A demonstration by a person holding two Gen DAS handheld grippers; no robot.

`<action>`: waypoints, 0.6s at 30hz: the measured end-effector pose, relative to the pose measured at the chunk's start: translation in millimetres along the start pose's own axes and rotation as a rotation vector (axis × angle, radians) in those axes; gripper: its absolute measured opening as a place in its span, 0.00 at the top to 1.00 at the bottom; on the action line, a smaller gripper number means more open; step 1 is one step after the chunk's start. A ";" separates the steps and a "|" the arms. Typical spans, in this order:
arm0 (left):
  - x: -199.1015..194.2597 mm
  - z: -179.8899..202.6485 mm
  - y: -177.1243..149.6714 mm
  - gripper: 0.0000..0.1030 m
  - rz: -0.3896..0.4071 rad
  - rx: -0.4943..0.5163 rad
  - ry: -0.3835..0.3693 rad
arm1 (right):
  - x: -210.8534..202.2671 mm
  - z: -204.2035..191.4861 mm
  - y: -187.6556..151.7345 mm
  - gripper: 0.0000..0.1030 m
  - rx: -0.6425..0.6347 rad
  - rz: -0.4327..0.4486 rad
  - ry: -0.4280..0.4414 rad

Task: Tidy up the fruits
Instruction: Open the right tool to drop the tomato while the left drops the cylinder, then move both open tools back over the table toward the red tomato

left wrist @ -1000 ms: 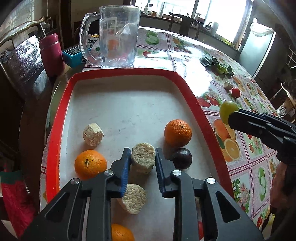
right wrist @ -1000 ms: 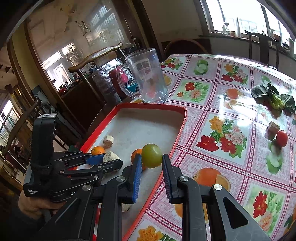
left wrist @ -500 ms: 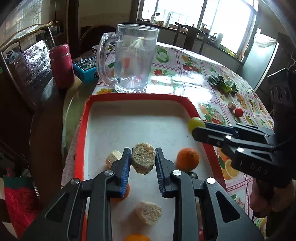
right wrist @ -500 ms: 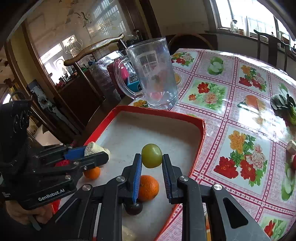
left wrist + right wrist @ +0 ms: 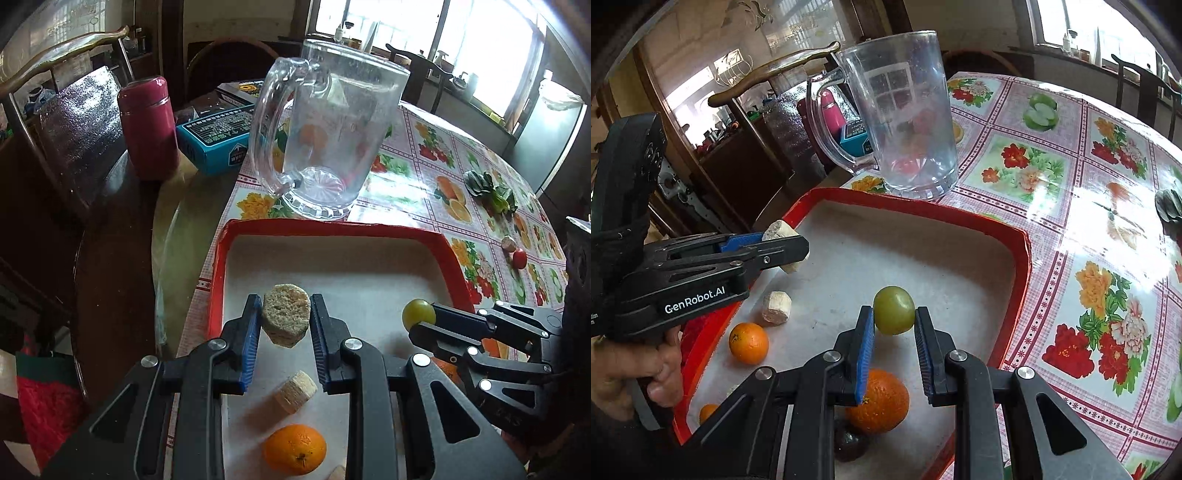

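Two tools clamped | left tool [image 5: 284, 319]: beige chunk [image 5: 286, 319] | right tool [image 5: 894, 325]: green fruit [image 5: 894, 309]

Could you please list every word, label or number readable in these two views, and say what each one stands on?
"GenRobot.AI": white lettering on the side of the left gripper, seen from the right wrist.
Embossed letters on the right gripper body: too faint to read.
Blue box behind the glass mug: white print and a small logo, too small to read.
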State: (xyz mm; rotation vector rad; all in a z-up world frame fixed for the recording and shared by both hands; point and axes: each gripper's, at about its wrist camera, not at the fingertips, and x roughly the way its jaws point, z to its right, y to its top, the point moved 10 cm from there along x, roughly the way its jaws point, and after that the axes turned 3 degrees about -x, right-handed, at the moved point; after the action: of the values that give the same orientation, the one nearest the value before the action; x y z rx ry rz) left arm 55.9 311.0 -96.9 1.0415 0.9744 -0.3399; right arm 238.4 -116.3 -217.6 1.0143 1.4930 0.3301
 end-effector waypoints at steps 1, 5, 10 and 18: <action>2.5 0.0 -1.2 0.77 -0.007 0.000 0.000 | 1.7 0.0 -0.8 0.78 -0.001 -0.004 0.000; 10.9 -1.2 -6.7 0.77 -0.033 -0.007 0.003 | 4.1 -0.8 -3.1 0.78 -0.010 -0.010 -0.004; 16.0 -5.8 -12.7 0.75 -0.059 -0.028 0.017 | 3.3 -0.5 -3.4 0.75 -0.016 -0.009 -0.022; 3.7 -6.5 -21.0 0.59 -0.062 -0.042 0.022 | -21.5 -2.7 -4.3 0.68 -0.014 0.031 -0.024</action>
State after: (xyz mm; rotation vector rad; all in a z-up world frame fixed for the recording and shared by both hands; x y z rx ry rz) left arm 40.9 306.7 -112.9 0.9801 1.0315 -0.3584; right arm 231.6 -133.7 -205.8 1.0280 1.4529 0.3494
